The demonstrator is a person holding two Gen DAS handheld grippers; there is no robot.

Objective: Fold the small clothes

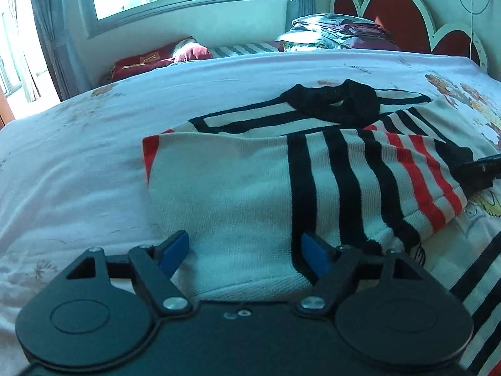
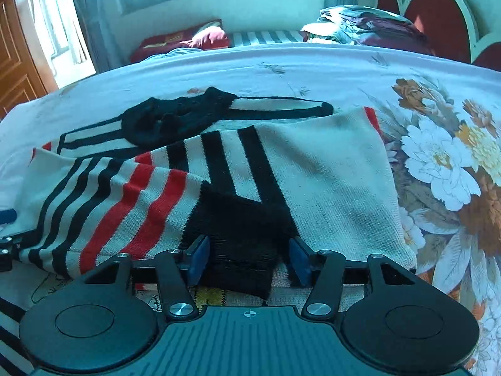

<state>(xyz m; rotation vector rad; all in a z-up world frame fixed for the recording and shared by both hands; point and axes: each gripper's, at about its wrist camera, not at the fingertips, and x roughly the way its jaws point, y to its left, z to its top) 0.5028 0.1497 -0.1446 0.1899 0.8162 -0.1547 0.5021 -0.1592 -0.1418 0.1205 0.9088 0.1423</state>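
Observation:
A small white knit sweater (image 1: 238, 185) with black and red stripes lies on the bed, both sleeves folded across its body; it also shows in the right wrist view (image 2: 328, 169). Its black collar (image 1: 338, 100) lies at the far side. My left gripper (image 1: 245, 250) is open, its blue pads either side of the white sleeve end. My right gripper (image 2: 249, 258) is open around the black cuff (image 2: 241, 235) of the striped sleeve. The right gripper's tip shows at the right edge of the left wrist view (image 1: 479, 169).
The bed has a white floral sheet (image 2: 438, 156). A pile of folded bedding (image 1: 338, 31) sits by the red headboard (image 1: 404, 15). Red cushions (image 1: 156, 59) lie below the window. A wooden door (image 2: 15, 62) stands at left.

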